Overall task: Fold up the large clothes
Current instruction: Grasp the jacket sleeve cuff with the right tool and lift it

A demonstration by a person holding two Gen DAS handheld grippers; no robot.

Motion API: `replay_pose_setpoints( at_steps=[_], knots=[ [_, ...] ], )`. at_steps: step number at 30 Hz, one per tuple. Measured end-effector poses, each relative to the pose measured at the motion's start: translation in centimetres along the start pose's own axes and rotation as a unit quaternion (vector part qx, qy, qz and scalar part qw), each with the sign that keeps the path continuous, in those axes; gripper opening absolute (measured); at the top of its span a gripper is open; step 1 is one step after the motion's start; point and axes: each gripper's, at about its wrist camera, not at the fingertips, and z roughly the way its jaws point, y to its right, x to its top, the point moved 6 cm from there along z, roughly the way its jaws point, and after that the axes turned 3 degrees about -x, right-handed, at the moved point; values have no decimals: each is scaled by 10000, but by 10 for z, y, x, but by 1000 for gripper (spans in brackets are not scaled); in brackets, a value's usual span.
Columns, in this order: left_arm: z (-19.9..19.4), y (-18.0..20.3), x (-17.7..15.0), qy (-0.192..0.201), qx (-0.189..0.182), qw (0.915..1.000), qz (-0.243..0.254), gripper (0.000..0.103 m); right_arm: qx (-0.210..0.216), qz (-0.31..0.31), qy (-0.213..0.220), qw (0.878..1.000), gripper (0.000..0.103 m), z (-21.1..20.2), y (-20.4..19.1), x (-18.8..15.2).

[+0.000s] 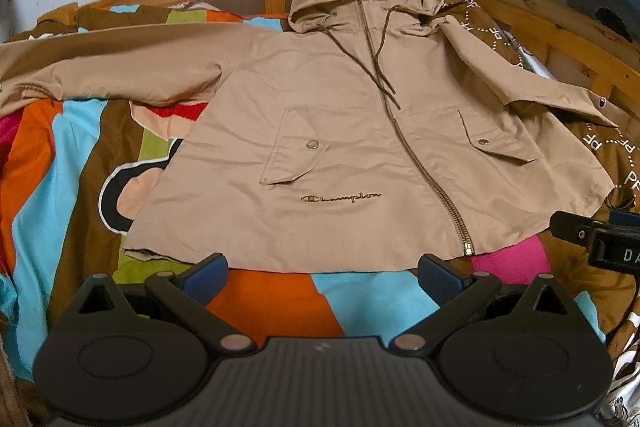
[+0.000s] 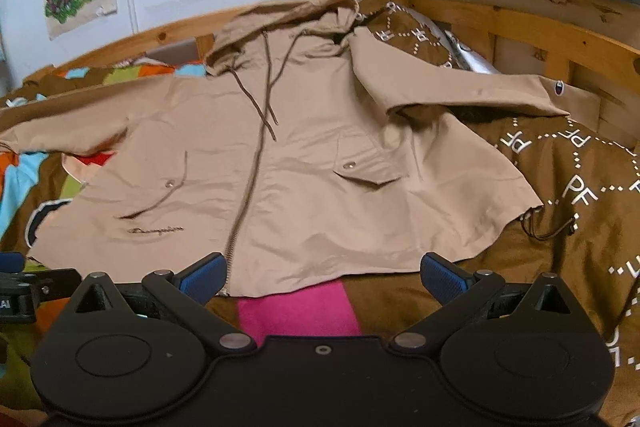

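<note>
Both tongs (image 1: 322,273) (image 2: 323,273) wide, empty

On my feeds the jacket (image 1: 340,131) reads plain tan, with a darker brown zipper (image 1: 404,131), brown drawstrings (image 1: 380,63) and gold script embroidery (image 1: 341,199) near the hem. Under it I see a bedspread (image 1: 80,163) in orange, sky blue, lime, pink, red and brown patches. The brown cloth (image 2: 580,187) carries white dotted lines and letters. My left hand-held gripper (image 1: 322,273) and right hand-held gripper (image 2: 323,275) are black with blue pads (image 1: 440,277).
</note>
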Motion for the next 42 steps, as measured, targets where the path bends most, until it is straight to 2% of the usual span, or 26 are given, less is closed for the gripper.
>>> replay_pose_setpoints(
  at_steps=[4,9,15,20,26,29,31,32,33,35,37,39,42],
  knots=[
    [4,-7,2,-13,56,9999,-137,102,-450,-181,-386,9981,102,10,6,10],
    [9,-15,5,-89,-40,9995,-296,102,-792,-411,-447,9950,102,14,19,28],
    [22,-23,20,-393,-207,9977,-503,102,-770,-413,-387,9954,102,17,40,62],
    [35,-21,54,-308,-120,9981,-521,102,-563,-135,-347,9977,102,26,65,87],
    [66,12,103,-171,-176,9994,-246,102,-652,259,-229,9973,102,48,105,106],
    [86,37,122,-177,-260,9994,-140,102,-535,894,84,9945,102,57,135,112],
    [102,56,135,-269,-327,9991,-26,102,-276,1552,439,9865,102,60,158,116],
    [109,66,142,-319,-339,9989,41,102,-90,1992,611,9780,102,63,172,116],
    [115,76,149,-355,-336,9987,112,102,35,2364,717,9690,102,65,183,116],
    [125,96,161,-401,-241,9985,277,102,90,3223,891,9424,102,73,212,111],
    [135,115,173,-403,-122,9980,475,102,100,3709,987,9234,101,83,230,107],
    [144,133,183,-401,-150,9971,627,102,40,3954,972,9133,98,94,240,107],
    [154,151,189,-452,-336,9958,721,102,-44,4112,962,9065,91,109,248,114]
  ],
)
